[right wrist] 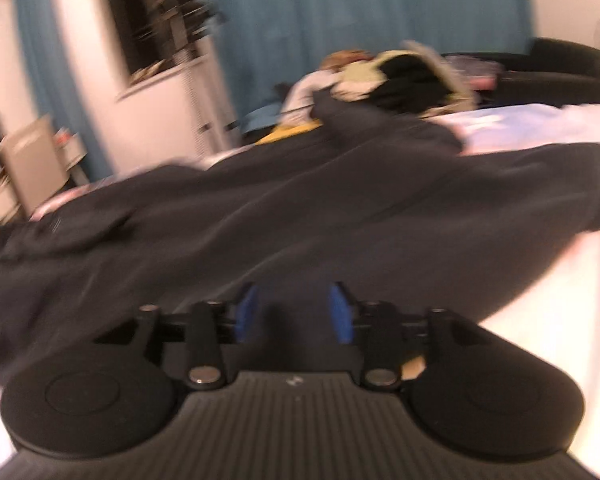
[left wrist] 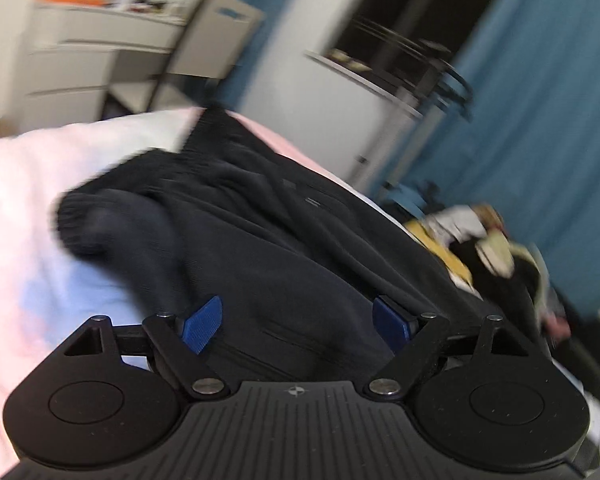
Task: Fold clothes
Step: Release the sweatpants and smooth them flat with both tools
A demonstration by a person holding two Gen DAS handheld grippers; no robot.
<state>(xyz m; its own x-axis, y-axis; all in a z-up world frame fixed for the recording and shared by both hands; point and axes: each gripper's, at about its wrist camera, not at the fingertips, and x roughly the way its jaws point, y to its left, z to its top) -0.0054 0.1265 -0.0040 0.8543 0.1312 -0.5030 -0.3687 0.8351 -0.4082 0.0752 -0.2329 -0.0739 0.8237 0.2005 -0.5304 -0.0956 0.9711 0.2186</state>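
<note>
A dark navy garment (left wrist: 284, 240) with ribbed cuffs lies crumpled on a pale pink and blue bedsheet (left wrist: 28, 216). My left gripper (left wrist: 298, 322) is open, its blue fingertips (left wrist: 204, 322) spread wide just above the garment's near edge. In the right wrist view the same garment (right wrist: 300, 208) spreads across the sheet (right wrist: 540, 288). My right gripper (right wrist: 296, 312) has its blue pads (right wrist: 340, 312) partly apart with dark fabric between them; the blur hides whether they pinch it.
A heap of other clothes (left wrist: 488, 248), yellow, black and pale, lies at the far end of the bed, also in the right wrist view (right wrist: 384, 76). Teal curtains (right wrist: 360, 20), a white cabinet (left wrist: 340, 112) and white drawers (left wrist: 80, 60) stand beyond the bed.
</note>
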